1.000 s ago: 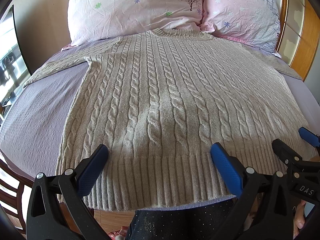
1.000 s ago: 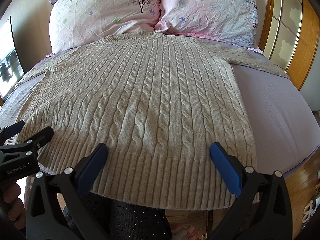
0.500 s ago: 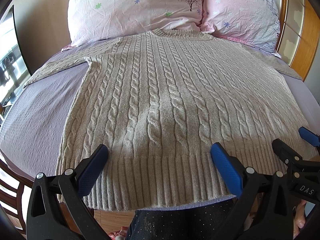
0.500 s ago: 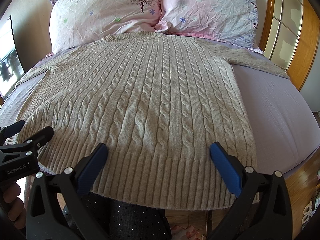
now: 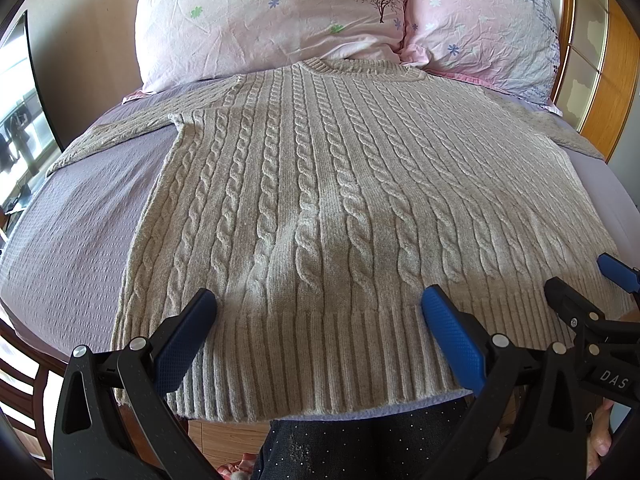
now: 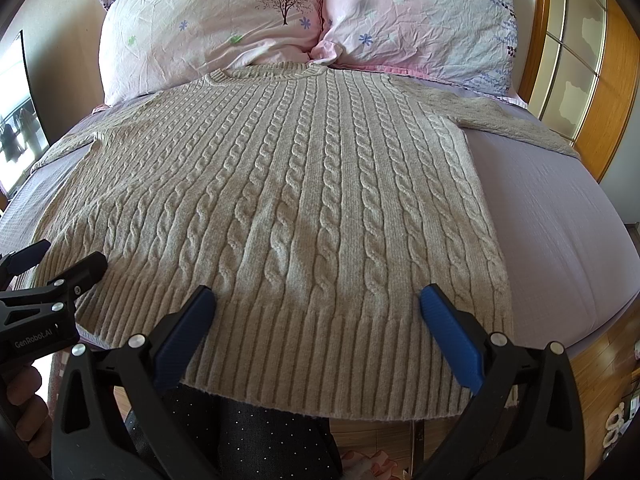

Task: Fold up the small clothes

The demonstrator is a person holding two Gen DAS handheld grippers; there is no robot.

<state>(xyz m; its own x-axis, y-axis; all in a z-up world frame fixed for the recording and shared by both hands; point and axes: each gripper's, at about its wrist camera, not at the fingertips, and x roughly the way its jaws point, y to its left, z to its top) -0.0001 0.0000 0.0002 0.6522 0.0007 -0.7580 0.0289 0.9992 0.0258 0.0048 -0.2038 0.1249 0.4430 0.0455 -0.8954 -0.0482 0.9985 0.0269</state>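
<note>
Sweater (image 5: 340, 208) lies flat on the bed (image 5: 76, 224); we hold left gripper (image 5: 318, 316) and right gripper (image 6: 316, 308) spread wide above its hem.

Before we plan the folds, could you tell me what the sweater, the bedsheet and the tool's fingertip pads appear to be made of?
Sweater: thick beige knit, likely wool or acrylic; raised cables, ribbed hem, fuzzy matte surface.
Bedsheet: lilac woven fabric, probably cotton; fine puckered texture.
Pads: blue, probably rubber or plastic; fine dotted matte grip pattern.

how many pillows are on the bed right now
2: one pillow with a tree print stands at the head of the bed on the left, the other pillow beside it on the right, both behind the sweater's collar.
</note>
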